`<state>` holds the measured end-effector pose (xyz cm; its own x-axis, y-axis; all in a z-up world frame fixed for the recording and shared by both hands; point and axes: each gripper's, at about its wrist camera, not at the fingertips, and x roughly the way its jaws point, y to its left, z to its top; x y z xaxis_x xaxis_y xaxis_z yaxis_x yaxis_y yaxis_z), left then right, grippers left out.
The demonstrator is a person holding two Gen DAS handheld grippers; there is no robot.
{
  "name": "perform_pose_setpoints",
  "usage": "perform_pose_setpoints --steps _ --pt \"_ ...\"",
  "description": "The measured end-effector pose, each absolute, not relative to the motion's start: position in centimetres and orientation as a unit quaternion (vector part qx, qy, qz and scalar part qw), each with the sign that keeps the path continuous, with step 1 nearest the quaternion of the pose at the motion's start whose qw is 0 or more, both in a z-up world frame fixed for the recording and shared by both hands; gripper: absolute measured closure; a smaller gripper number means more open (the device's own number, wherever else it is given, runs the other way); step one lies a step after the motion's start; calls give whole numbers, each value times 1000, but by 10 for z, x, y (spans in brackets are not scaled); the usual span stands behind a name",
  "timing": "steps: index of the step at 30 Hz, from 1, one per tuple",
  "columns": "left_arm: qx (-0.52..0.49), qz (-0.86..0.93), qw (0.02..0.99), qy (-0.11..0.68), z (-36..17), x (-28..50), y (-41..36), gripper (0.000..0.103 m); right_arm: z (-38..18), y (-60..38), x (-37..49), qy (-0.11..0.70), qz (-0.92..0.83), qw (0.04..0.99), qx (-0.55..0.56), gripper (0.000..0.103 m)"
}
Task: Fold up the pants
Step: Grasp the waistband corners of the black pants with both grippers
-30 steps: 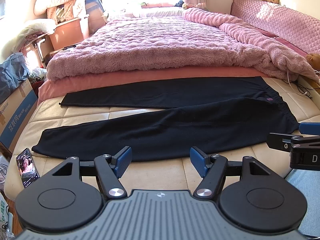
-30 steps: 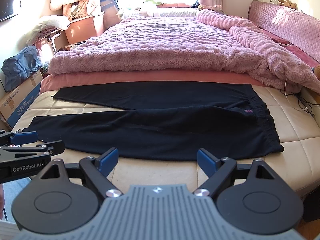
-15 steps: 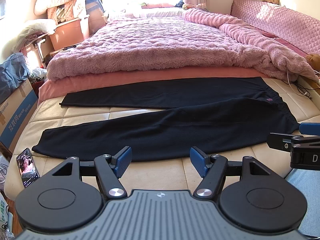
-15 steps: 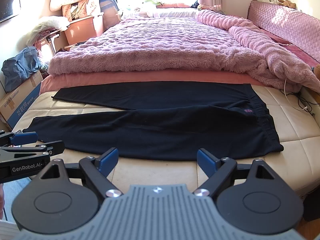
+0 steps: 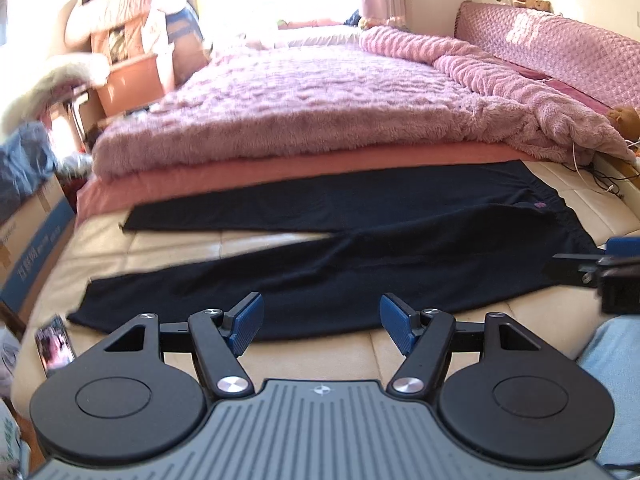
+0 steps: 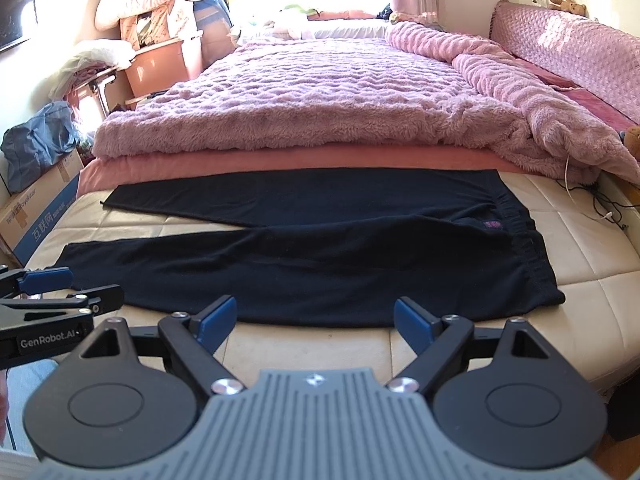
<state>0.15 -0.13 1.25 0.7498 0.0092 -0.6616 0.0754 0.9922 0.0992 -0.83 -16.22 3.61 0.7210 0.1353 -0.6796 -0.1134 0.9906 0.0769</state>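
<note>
Two claws in view, both with blue-padded fingers spread apart and gripping nothing. Left claw (image 5: 322,322) held above the bare cream mattress strip at the near bed edge, just short of the near hem of the black fleece pants (image 5: 340,268). Right claw (image 6: 316,322) likewise above the cream quilted mattress (image 6: 580,248), fingertips just short of the pants' (image 6: 320,248) near edge. No contact with the fabric seen in either view.

Pants spread flat across the foot of the bed, waistband to the right, legs running left. Far leg straight along the salmon-pink sheet edge (image 6: 280,162); near leg angled toward the near left corner, a wedge of mattress showing between the two legs. Small purple label (image 6: 493,224) near the gathered waistband.

Behind the pants, fluffy pink-lilac blanket (image 6: 320,100) piled over the rest of the bed. Dark-framed smartphone with lit screen (image 5: 54,345) lying at the near left mattress corner, close to the near leg's cuff. Cardboard box with blue printing (image 6: 40,216) on the floor at left, blue bag (image 6: 36,144) on top. White charging cable (image 6: 600,210) trailing on the mattress at right. Left-wrist view slightly motion-blurred at its left side.
</note>
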Motion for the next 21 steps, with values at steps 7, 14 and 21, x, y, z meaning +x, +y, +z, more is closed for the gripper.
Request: perform_pose_setpoints --steps 7,14,21 --pt "118 -39 942 312 0 22 9 31 46 -198 0 281 79 956 13 21" --pt "216 -82 932 280 -39 43 24 45 29 -248 29 218 86 971 -53 21" --pt "363 -112 879 287 -99 58 37 46 -19 -297 73 258 59 953 -145 32"
